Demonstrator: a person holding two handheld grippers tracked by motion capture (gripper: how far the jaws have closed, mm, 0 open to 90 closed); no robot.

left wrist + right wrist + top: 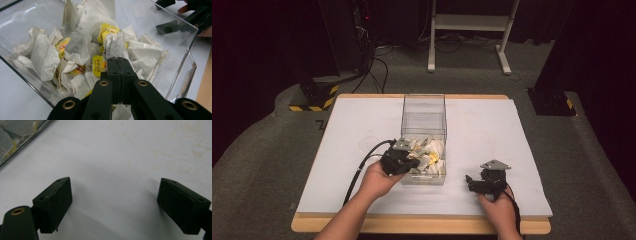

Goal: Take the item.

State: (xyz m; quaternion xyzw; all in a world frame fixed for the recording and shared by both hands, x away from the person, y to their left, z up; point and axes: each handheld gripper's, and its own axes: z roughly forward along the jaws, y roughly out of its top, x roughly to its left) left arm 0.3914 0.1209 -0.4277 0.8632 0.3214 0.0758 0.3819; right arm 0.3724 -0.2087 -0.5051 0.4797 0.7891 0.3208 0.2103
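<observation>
A clear plastic box point(424, 116) stands in the middle of the white table point(492, 130), and its near half holds several white tea bags point(430, 153) with yellow tags. My left gripper point(416, 163) reaches into the near end of the box. In the left gripper view the gripper point(117, 59) is shut, its jaws pressed together on the lower edge of one upright tea bag point(113, 45). My right gripper point(470, 183) rests low over the bare table to the right of the box. It stands open point(115, 187) with nothing between its fingers.
The far half of the box point(175, 53) holds nothing. One corner of the box point(23, 146) lies at the upper left of the right gripper view. Bare table stretches left and right of the box. Beyond the table are a white desk frame point(469, 22) and cables on the floor.
</observation>
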